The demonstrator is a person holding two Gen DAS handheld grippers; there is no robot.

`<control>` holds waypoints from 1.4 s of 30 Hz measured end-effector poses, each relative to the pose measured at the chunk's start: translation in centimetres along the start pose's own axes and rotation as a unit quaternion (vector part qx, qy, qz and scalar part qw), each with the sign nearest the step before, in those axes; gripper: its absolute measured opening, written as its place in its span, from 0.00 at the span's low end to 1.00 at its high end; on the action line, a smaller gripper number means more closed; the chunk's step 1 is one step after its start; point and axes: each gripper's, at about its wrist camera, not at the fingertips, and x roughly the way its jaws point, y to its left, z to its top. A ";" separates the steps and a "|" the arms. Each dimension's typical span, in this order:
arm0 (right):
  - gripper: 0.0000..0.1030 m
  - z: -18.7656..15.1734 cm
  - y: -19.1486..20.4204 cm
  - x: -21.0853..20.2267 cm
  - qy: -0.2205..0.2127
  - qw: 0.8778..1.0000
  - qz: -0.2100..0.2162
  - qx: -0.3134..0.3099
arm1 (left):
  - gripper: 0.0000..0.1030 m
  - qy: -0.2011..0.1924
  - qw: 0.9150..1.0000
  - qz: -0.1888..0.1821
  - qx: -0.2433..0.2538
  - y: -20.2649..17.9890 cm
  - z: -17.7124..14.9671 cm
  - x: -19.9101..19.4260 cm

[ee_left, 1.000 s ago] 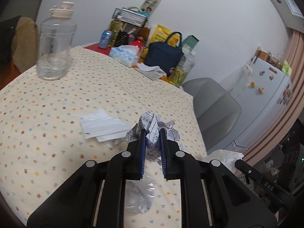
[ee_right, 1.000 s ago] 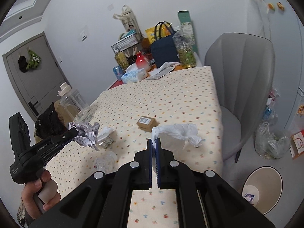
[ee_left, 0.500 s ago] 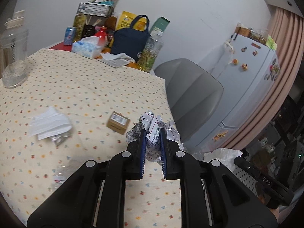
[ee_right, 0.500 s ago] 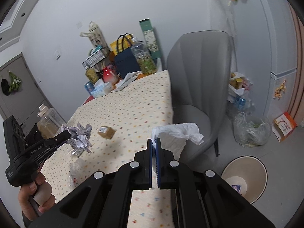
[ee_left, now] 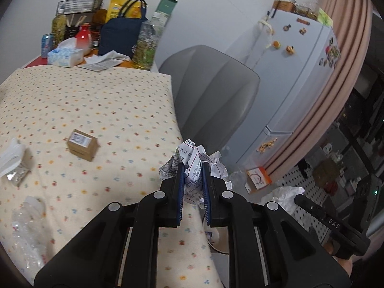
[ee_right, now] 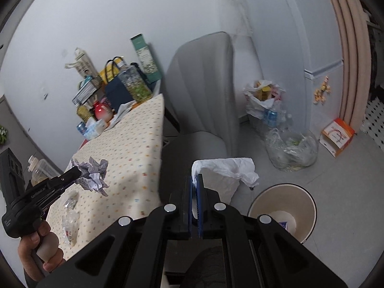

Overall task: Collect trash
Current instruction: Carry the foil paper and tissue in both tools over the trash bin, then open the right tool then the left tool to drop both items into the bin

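While both claws grip trash, left claw (ee_left: 193, 175) crumpled paper (ee_left: 192, 165), right claw (ee_right: 196, 187) tissue (ee_right: 230, 168), dotted tablecloth (ee_left: 96, 100), bin (ee_right: 283, 206).

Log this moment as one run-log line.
left gripper: shut on crumpled paper | right gripper: shut on white tissue | bin: on floor, below right

Grey chair (ee_left: 211, 96) — fridge (ee_left: 295, 76) behind.

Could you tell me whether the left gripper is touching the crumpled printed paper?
Touching: in the left wrist view, both blue pads of the left gripper press on the crumpled printed paper.
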 end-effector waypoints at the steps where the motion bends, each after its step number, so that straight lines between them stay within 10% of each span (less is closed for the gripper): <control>1: 0.04 -0.1 -0.7 0.0 0.001 1.000 -0.003 0.005 | 0.14 0.006 1.000 -0.002 0.006 -0.7 -0.1 0.7; 24: 0.09 -3.8 -15.4 6.4 0.065 0.988 -0.078 0.112 | 0.14 0.108 0.989 -0.035 0.094 -11.6 -3.2 11.5; 28: 0.51 -5.1 -17.6 8.0 0.080 0.984 -0.083 0.133 | 0.14 0.123 0.986 -0.034 0.109 -13.0 -3.8 12.7; 42: 0.50 -6.1 -22.0 2.0 0.049 0.980 -0.108 0.159 | 0.14 0.174 0.971 -0.054 0.157 -18.8 -6.7 17.1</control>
